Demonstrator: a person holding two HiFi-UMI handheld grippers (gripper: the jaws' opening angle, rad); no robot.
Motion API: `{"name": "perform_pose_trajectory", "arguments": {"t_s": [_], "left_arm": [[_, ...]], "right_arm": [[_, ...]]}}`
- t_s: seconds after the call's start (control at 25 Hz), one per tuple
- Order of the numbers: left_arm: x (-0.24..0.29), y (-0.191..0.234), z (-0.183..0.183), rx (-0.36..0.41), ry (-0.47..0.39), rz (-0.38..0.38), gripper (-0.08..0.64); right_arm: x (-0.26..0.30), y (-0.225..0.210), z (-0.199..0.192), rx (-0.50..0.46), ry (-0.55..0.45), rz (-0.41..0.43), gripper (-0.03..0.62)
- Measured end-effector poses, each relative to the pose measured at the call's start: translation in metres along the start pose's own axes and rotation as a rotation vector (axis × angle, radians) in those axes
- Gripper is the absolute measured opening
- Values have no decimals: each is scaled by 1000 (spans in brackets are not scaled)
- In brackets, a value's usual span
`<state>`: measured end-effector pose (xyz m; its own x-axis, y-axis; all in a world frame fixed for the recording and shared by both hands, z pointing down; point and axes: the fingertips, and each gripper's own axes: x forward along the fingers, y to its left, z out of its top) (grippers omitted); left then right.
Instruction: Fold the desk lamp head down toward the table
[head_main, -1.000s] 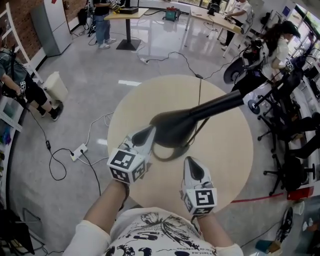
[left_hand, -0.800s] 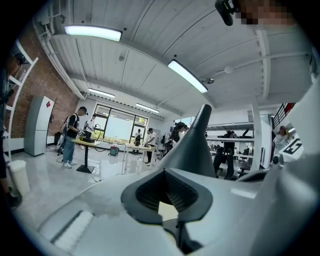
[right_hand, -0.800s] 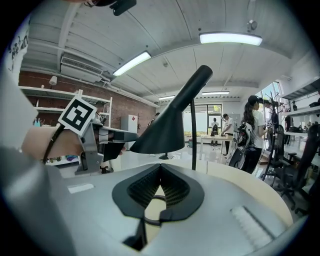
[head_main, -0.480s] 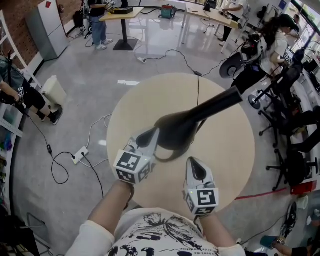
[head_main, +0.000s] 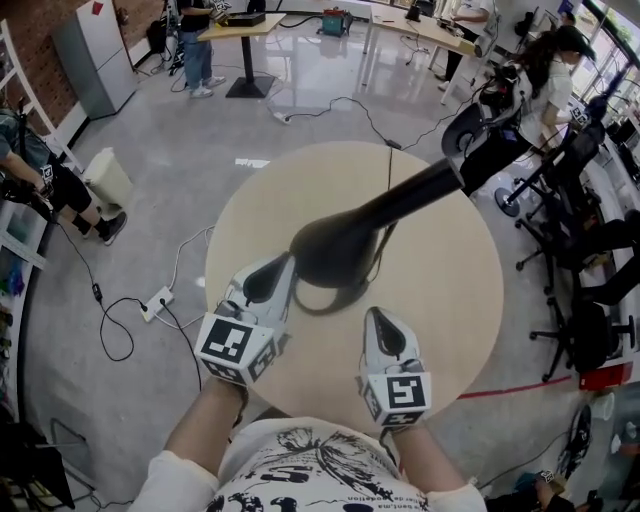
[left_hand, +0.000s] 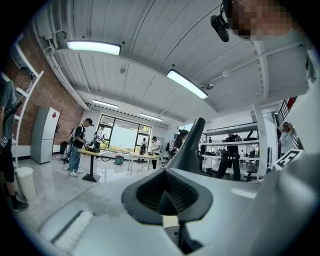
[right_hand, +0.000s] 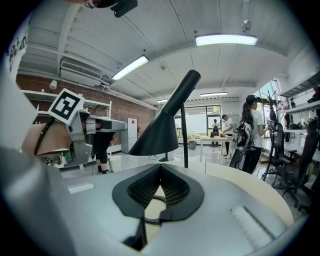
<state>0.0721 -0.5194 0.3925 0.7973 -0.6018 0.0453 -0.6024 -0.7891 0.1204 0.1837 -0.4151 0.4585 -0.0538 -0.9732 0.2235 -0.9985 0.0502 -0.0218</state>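
Desk lamp head (head_main: 335, 245), black, hangs mid-frame over the round beige table (head_main: 450, 330); we see the left gripper (head_main: 287, 262), jaws pressed together, tip at its left edge, and the right gripper (head_main: 378, 318) below, likewise closed and empty, black-and-white square markers on both.

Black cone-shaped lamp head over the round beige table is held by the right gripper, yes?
No, by the left gripper: the left gripper view shows its jaws shut on the rim of the black cone-shaped lamp head. In the right gripper view the right gripper has its jaws together on nothing, the lamp apart ahead. The round beige table is right.
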Motion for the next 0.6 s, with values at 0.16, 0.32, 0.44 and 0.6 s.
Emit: {"name": "perform_pose_trajectory", "arguments": {"t_s": [0.16, 0.32, 0.44, 0.6], "left_arm": [[-25, -44, -3, -4, 10, 1, 2], [-50, -95, -21, -35, 9, 23, 3], [-73, -127, -42, -71, 15, 49, 3], [-95, -161, -66, -84, 48, 79, 3]], "right_arm": [[-20, -3, 5, 0, -14, 41, 9], [-52, -9, 5, -17, -28, 79, 9], [-78, -8, -3, -33, -39, 121, 9], [-106, -7, -21, -40, -27, 173, 9]]}}
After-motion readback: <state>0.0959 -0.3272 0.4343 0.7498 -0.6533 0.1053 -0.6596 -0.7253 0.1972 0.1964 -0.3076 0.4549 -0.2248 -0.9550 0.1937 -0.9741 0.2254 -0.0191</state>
